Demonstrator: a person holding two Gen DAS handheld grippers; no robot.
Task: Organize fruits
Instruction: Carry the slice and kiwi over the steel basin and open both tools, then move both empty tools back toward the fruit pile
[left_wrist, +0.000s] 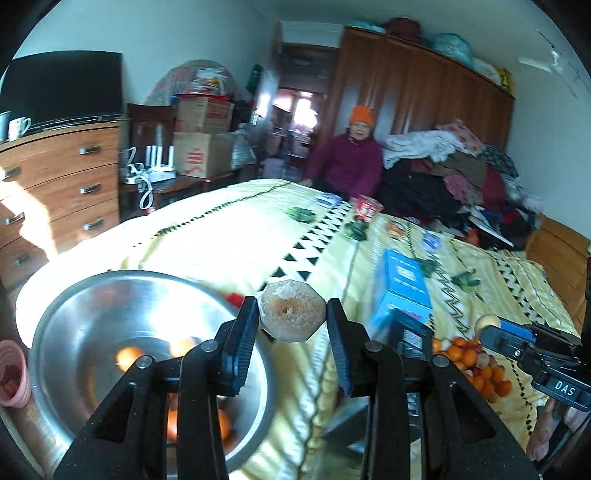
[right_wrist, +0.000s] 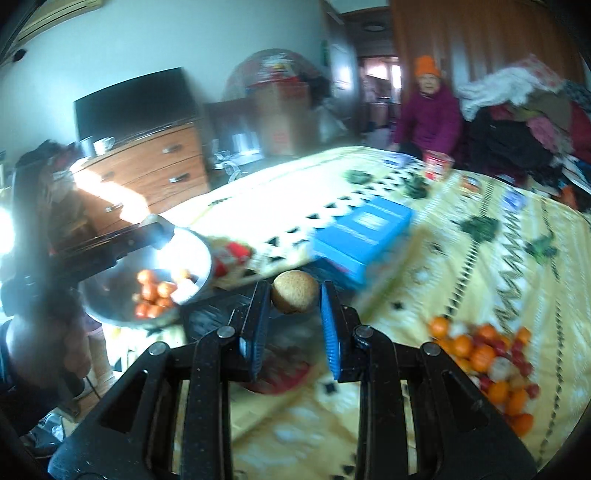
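Observation:
My left gripper is shut on a frosted brown dried persimmon and holds it just right of a steel bowl with several oranges inside. My right gripper is shut on a round tan fruit above the yellow bedspread; it also shows at the right of the left wrist view. A heap of small oranges and red fruits lies on the bedspread to the right, seen too in the left wrist view. The steel bowl sits left of my right gripper.
A blue box lies on the bed past the grippers, also in the right wrist view. A pink basket sits at the far left. A person sits at the bed's far end beside piled clothes. A wooden dresser stands left.

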